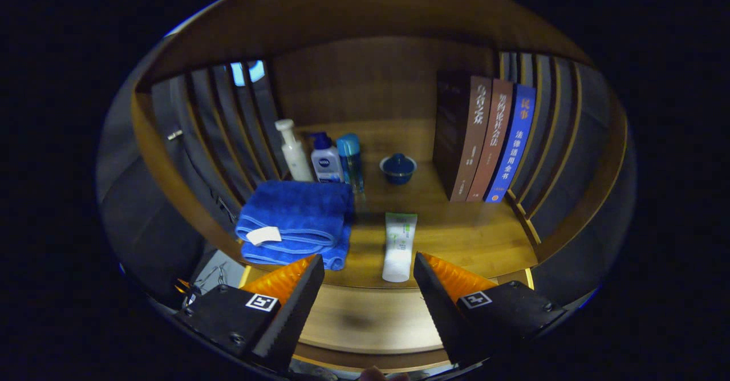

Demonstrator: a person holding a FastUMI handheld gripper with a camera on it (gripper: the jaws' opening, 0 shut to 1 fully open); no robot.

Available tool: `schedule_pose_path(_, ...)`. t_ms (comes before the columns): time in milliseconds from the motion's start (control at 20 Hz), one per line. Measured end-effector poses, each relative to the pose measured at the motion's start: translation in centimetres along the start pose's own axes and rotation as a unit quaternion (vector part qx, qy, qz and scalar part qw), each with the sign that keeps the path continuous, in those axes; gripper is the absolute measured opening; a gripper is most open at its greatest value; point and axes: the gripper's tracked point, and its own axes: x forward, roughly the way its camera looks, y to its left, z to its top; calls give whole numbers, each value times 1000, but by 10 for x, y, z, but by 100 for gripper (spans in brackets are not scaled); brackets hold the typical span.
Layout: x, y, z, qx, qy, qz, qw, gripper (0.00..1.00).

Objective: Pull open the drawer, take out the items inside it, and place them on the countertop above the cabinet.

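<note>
While its jaws gape, gripper (pixel 369 281) faces tube (pixel 398 247).

The towel (pixel 293 221) hid the bottles' (pixel 326 158) bases; the fingers (pixel 296 304) covered its near corner. The drawer's inside was unreadable.

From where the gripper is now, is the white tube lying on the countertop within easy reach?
Probably yes. The gripper is open, and the white tube lies just ahead between its fingers, clear of the blue towel.
</note>
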Motion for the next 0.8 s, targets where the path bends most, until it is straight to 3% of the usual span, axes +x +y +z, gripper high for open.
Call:
schedule_pose_path(200, -61, 4, 1, -37, -101, 2, 994, 99)
schedule_pose_path(500, -153, 3, -27, -59, -249, -24, 966, 99)
schedule_pose_path(800, -195, 1, -101, -55, -299, -37, 952, 99)
